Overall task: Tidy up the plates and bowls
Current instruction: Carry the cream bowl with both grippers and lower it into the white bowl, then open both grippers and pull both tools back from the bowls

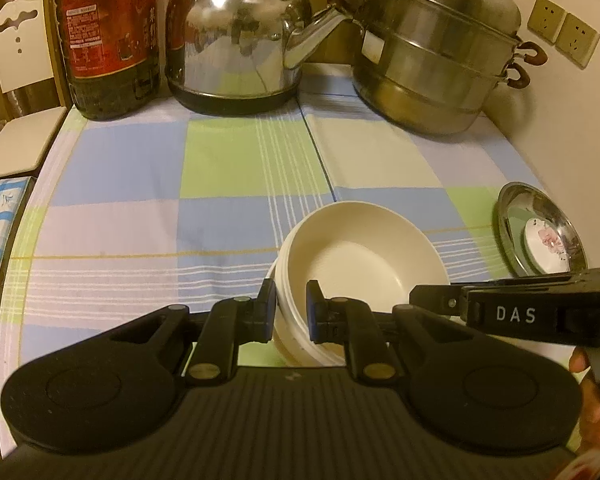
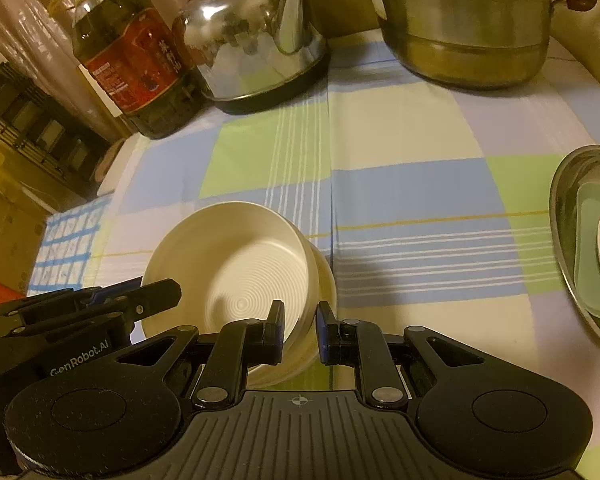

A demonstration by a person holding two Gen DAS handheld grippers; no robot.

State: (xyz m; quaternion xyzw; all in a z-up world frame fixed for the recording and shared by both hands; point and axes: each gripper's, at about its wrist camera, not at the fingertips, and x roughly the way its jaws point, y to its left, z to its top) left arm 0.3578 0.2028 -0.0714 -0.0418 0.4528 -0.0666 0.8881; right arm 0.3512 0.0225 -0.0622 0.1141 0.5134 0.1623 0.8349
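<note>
A stack of cream bowls [image 1: 360, 256] sits tilted on the checked tablecloth, also in the right wrist view [image 2: 236, 264]. My left gripper [image 1: 291, 312] is shut on the stack's near-left rim. My right gripper [image 2: 299, 330] is shut on the stack's right rim; it shows as a black arm marked DAS in the left wrist view [image 1: 440, 300]. A steel plate [image 1: 512, 216] at the right holds a green dish [image 2: 596, 248] and a small flowered white plate [image 1: 548, 246].
At the back stand a dark oil bottle [image 1: 108, 36], a steel kettle [image 1: 236, 36] and a stacked steel steamer pot [image 1: 436, 52]. The wall with sockets [image 1: 564, 28] is at the right. A white chair [image 1: 20, 44] stands left of the table.
</note>
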